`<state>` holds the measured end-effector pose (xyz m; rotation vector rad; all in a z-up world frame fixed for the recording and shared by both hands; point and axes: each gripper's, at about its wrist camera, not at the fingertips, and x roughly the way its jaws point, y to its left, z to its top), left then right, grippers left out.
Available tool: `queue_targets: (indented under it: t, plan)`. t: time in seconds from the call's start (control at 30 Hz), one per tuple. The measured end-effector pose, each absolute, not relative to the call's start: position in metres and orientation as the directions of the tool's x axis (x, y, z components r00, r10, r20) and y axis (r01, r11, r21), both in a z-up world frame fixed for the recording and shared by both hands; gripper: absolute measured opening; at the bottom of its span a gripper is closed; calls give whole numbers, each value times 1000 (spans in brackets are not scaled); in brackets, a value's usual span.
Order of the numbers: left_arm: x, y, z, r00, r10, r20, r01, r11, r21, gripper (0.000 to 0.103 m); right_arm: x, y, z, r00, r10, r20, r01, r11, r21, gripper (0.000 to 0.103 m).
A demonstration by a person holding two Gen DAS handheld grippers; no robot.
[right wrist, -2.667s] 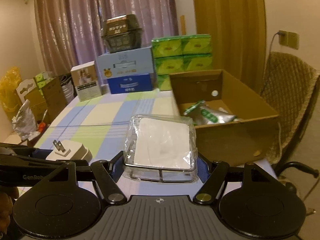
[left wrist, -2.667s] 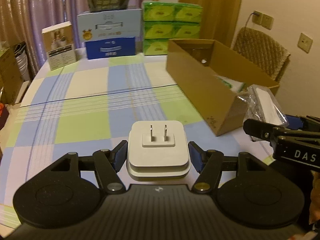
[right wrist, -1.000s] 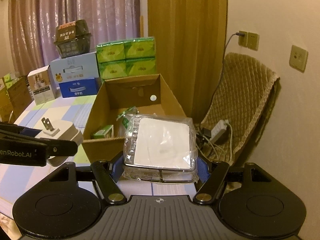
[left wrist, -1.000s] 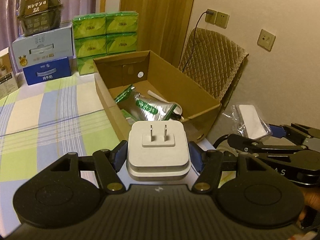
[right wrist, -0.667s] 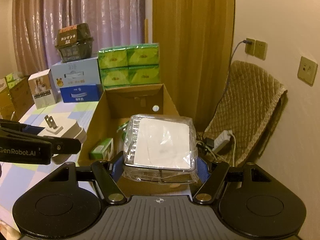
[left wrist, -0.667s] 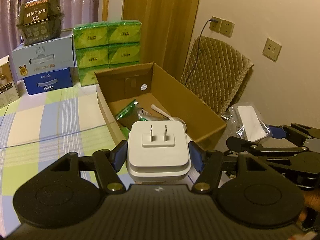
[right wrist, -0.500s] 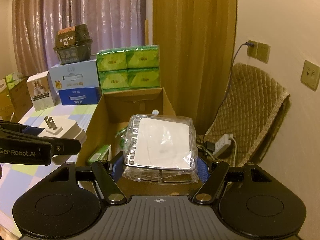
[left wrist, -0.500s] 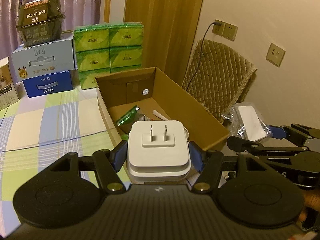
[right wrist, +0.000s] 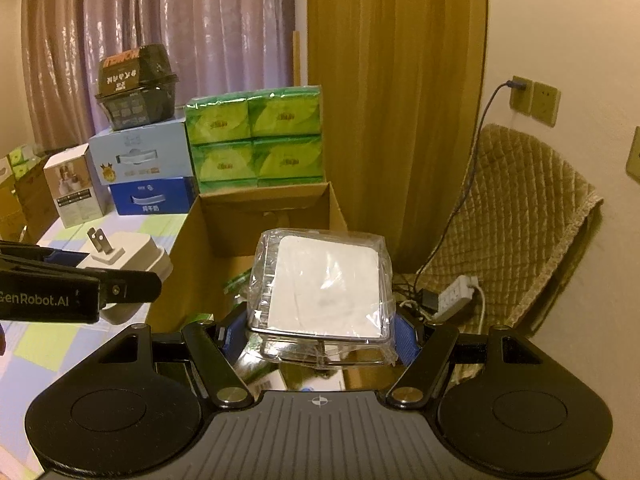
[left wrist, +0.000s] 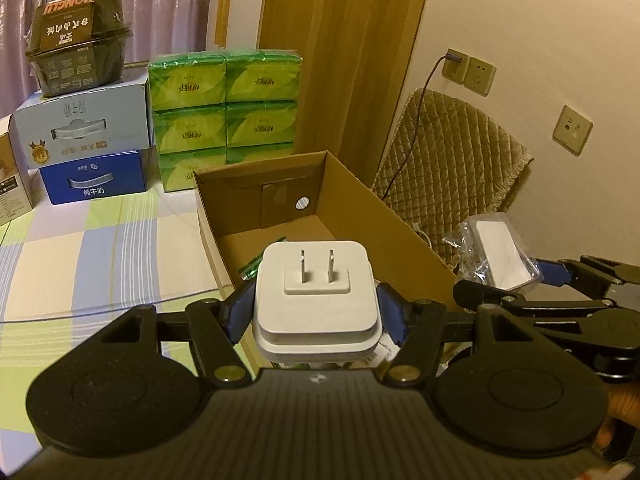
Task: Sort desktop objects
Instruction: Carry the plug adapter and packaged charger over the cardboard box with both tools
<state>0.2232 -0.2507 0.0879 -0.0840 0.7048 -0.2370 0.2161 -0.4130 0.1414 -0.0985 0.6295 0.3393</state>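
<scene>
Cardboard box (left wrist: 404, 240), open-topped, sits on the checked surface (left wrist: 100, 248) at about twelve o'clock from both tools, and both held things hang above its near end. The left gripper (left wrist: 316, 312) has its blue-padded fingers (left wrist: 236, 312) pressed against the sides of a white plug adapter (left wrist: 314, 296), whose two metal prongs point up and away toward the box. From the right wrist view the same adapter (right wrist: 128, 256) shows at nine o'clock, clamped in the other tool's black arm.

The right gripper (right wrist: 320, 332) has its fingers (right wrist: 404, 340) closed on a white block wrapped in clear plastic (right wrist: 324, 288), held level over the box (right wrist: 264, 224); in the left wrist view that wrapped block (left wrist: 500, 252) sits at three o'clock. Green packets (left wrist: 256, 270) lie on the box floor, mostly hidden behind the adapter.

Beyond the box, at twelve o'clock, stands a stack of green tissue packs (left wrist: 224, 112), and at ten o'clock blue and pale cartons (left wrist: 86, 152) carry a dark tub (left wrist: 76, 40). A quilted chair (left wrist: 452, 164) stands at two o'clock by the wall.
</scene>
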Motion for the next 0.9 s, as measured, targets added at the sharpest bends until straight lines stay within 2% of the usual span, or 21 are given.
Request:
queue_targets:
  t: [0.9]
  plan:
    - [309,-244,63,697,-258,-670,173,966,-191,60,294,-384,121,710,268,-651,-366,931,-16,68]
